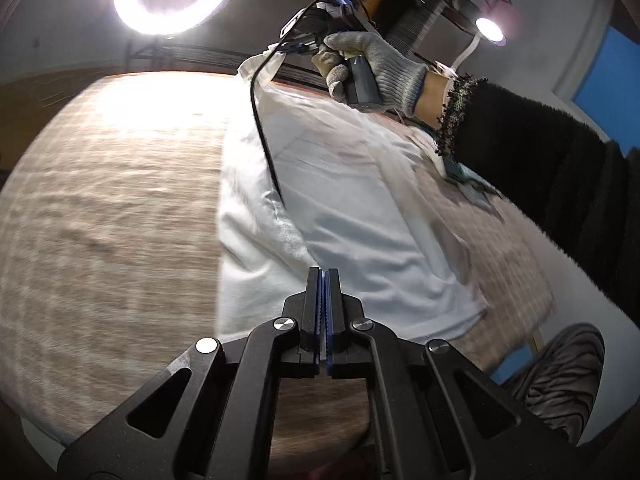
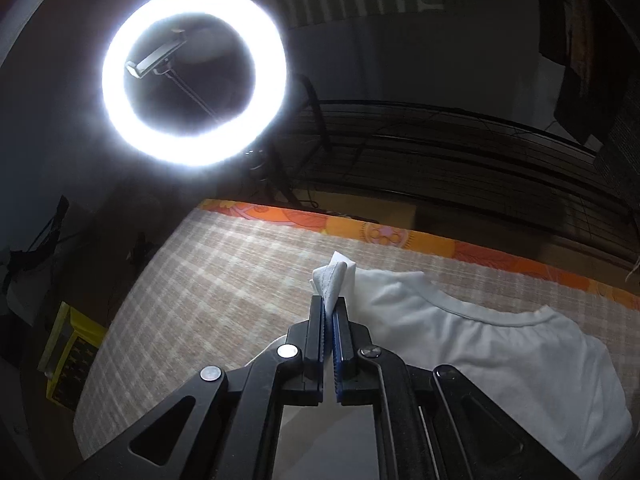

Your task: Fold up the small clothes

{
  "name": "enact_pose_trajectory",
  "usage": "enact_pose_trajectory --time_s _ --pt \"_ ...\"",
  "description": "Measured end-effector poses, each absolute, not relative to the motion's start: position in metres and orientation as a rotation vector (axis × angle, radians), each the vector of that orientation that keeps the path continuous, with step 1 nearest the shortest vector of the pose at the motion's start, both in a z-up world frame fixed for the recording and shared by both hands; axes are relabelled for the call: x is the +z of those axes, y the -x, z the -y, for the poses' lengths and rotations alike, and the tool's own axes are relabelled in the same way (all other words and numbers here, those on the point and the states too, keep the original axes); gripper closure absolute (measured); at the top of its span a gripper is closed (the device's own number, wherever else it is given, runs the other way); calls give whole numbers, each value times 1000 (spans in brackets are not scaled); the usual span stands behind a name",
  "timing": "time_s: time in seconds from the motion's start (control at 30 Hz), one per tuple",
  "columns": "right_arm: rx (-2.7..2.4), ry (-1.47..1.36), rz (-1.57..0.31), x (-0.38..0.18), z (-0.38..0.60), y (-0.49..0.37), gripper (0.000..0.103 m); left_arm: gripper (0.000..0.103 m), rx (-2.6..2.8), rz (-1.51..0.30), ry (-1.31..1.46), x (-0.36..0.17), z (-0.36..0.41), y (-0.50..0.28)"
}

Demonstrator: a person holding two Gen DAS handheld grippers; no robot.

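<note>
Fabric from the one white T-shirt [image 2: 500,360] sat pinched in both of your grippers. Your right gripper [image 2: 330,304] had its jaws closed on a bunched corner of the shirt, which stuck out past the tips as a small white peak, lifted off the checked surface [image 2: 192,300]. The rest of the shirt spread out to the right of those jaws, its round neckline facing up and lying flat. Your left gripper [image 1: 323,276] had its jaws pressed together too, with a thin white edge of cloth showing between the blue pads, and the shirt [image 1: 352,216] fanned away ahead of the tips toward your right hand [image 1: 372,68]. That gloved hand, in a dark fuzzy sleeve [image 1: 552,184], held the other tool raised above the far end of the garment, with cloth hanging from it.

You had one shirt on the surface, two grippers, and one ring light [image 2: 194,76] glaring overhead. A crumpled teal cloth [image 1: 468,180] lay just beside the shirt, under your sleeve.
</note>
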State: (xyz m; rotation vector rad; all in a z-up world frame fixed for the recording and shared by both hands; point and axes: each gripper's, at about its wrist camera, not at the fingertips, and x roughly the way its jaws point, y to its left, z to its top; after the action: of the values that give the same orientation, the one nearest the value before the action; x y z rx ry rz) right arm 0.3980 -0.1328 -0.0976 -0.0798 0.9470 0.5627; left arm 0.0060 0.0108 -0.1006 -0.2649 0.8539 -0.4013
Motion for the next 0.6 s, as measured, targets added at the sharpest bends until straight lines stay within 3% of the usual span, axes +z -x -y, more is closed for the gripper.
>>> enact_pose_trajectory --time_s 0.27,0.37,0.4,0.47,0.5,0.6 --pt "458 13 -1001 -127 197 -422 102 103 -469 -921 209 -115 34 -17" --pt "426 25 -1029 -133 201 -426 84 103 -485 -937 190 -120 39 -19" --pt "417 29 -1024 -131 205 -424 67 103 -491 -942 188 -120 39 -18" --pt "416 38 -1002 -123 215 -420 63 103 -507 -960 184 -121 41 -17" --pt "415 42 -997 -119 220 -416 64 100 -514 -968 177 -122 43 -16" --pt "402 38 -976 -103 244 -402 63 80 -552 -963 170 -121 47 -6"
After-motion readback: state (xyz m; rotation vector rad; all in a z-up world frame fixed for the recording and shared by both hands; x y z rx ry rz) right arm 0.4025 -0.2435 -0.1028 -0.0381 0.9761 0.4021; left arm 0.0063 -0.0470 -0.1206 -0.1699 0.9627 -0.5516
